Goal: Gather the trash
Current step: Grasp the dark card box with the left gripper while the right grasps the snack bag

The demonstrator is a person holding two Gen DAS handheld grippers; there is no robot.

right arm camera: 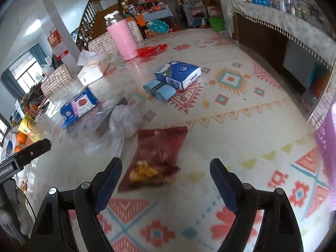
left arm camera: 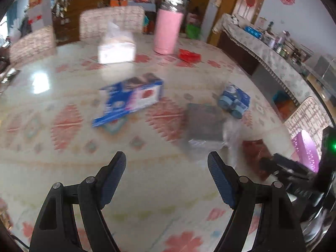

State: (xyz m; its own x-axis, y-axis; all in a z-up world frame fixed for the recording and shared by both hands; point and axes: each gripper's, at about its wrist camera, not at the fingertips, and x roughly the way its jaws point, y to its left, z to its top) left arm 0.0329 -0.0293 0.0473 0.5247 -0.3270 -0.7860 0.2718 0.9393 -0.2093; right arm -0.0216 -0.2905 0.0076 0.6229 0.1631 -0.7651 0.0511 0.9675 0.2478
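A dark red snack bag point(right arm camera: 159, 153) lies flat on the patterned tablecloth, its near end showing between the fingers of my right gripper point(right arm camera: 166, 166). That gripper is open and its pads do not touch the bag. Left of the bag lie crumpled clear plastic point(right arm camera: 124, 124) and a grey box point(left arm camera: 204, 126). My left gripper point(left arm camera: 167, 161) hangs open over bare cloth, holding nothing, with a blue carton point(left arm camera: 130, 98) ahead of it. The left wrist view is blurred; it shows the right gripper point(left arm camera: 294, 174) at its right edge, by the snack bag point(left arm camera: 255, 155).
On the table stand a pink bottle point(right arm camera: 124, 40), a white tissue box point(right arm camera: 92, 69), a red wrapper point(right arm camera: 151, 50), a blue Vinda tissue pack point(right arm camera: 178, 74) and pale blue rolls point(right arm camera: 159, 90). A purple basket point(right arm camera: 327, 138) sits at the right edge. Oranges point(right arm camera: 21, 140) lie far left.
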